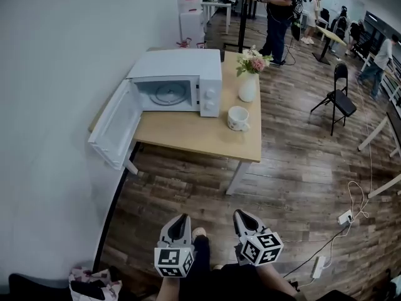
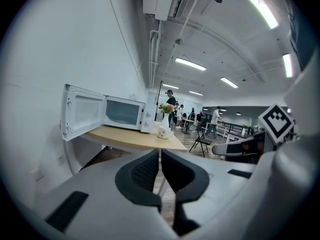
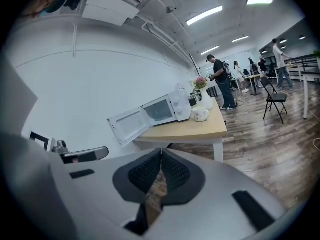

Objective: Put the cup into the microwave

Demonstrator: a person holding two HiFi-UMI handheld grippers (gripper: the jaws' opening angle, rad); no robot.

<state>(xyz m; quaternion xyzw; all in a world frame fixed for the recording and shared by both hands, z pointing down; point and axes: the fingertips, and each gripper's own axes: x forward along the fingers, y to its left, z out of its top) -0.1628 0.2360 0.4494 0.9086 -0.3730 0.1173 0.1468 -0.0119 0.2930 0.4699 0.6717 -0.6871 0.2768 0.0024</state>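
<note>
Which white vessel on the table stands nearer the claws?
The squat white ceramic cup with a handle; the taller white vase behind it holds pink flowers.

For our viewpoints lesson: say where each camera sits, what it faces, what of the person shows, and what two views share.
Head view: on the person's head, steeply down at the table, open microwave and cup; legs, left hand-held gripper and right hand-held gripper show below.
Left gripper view: on the left one, along its shut jaws toward the table; the right one at right.
Right gripper view: likewise; the left one at left.
Both gripper views share microwave and cup.
</note>
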